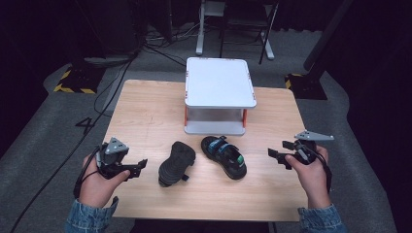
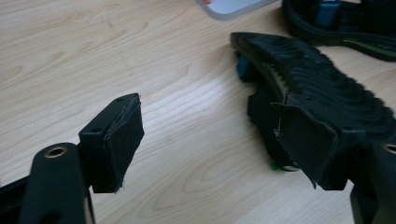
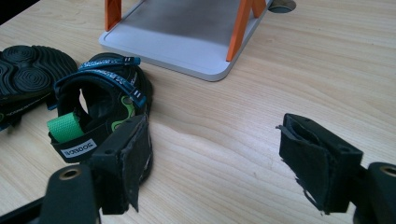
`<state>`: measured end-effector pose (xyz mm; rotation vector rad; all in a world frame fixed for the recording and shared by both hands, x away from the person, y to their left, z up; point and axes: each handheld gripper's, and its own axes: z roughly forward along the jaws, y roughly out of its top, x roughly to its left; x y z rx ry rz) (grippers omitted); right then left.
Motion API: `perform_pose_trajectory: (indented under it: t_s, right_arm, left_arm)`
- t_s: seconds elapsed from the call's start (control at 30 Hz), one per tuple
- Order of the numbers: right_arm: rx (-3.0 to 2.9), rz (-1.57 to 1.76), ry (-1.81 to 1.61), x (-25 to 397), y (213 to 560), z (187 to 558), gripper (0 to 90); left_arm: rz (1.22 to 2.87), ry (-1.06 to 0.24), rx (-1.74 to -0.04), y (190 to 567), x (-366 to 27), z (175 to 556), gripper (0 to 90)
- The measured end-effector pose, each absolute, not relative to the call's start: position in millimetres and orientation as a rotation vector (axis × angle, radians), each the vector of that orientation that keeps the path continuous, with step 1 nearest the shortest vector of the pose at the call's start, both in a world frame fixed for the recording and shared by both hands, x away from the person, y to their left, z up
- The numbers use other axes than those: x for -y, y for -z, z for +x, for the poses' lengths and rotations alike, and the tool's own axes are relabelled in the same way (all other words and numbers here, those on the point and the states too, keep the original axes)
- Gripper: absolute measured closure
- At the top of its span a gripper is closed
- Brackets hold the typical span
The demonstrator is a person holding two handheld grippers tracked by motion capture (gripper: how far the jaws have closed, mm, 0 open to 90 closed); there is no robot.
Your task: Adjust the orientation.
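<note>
High view shows a wooden table [image 1: 145,111] with a white two-tier rack [image 1: 219,82] at the middle of its far edge and two black sandals lying side by side in front of it. The overturned sandal [image 1: 176,163] lies sole up, left of centre; the upright sandal [image 1: 224,156], with blue straps and a green tab, sits just beside it to the right, apart from it.

The left gripper [image 1: 138,166] hovers near the table's left edge with its jaws spread and nothing between them. The right gripper [image 1: 277,150] hangs near the right edge, its jaws likewise parted and empty.

The overturned sandal lies directly ahead of the left gripper, close to its jaw tips, while the right gripper stands farther off from the upright sandal. That sandal's long axis runs from the near left toward the far right, roughly crosswise to the left gripper's reach, so the jaws would likely meet its side rather than an end.

Left gripper view bears this out: the ribbed sole [image 2: 327,88] rises just behind the right-hand jaw, not yet between the pads [image 2: 122,140]. Right gripper view has the upright sandal [image 3: 100,107] off to the left, behind the left-hand jaw, its heel strap facing the camera.
</note>
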<state>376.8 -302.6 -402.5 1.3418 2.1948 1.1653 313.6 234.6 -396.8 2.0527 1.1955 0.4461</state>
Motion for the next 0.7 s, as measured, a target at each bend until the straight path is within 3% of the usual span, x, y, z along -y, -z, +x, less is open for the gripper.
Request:
perform_pose_trajectory:
  t_s: [0.27,0.7]
  right_arm:
    - [-2.208,1.354,-1.158,301,405,376,24.9]
    - [-2.269,1.344,-1.150,295,412,378,25.0]
  left_arm:
    - [2.066,-0.399,-1.078,391,-205,309,23.0]
    - [2.204,-0.343,-0.962,415,-162,312,23.2]
